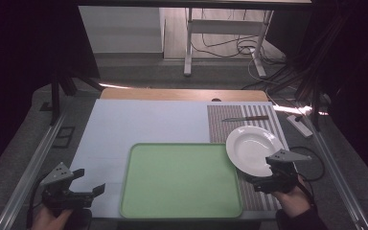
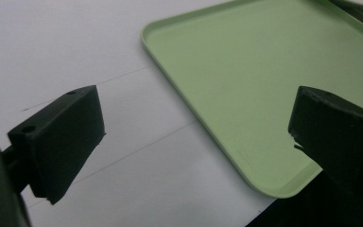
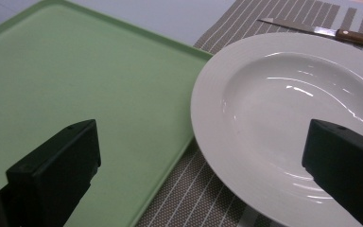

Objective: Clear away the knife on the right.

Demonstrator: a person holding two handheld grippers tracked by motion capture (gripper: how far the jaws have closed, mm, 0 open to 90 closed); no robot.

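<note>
- Green tray [image 1: 181, 179] lies bare on the pale table cover [image 1: 139, 124]; its near edge sits at the table's front; its far right part is cut off in the left gripper view.
- White plate [image 1: 251, 148] rests empty on the striped mat [image 1: 235, 117], its left rim overlapping the tray's right edge; its near rim is hidden behind the right gripper [image 1: 273, 179].
- Knife [image 1: 245, 118] with a wooden handle lies on the mat beyond the plate, apart from it; the handle is cut off in the right gripper view.
- Left gripper [image 1: 88, 184] hovers at the table's near left corner, jaws spread wide, holding nothing; right gripper likewise wide apart and empty.
</note>
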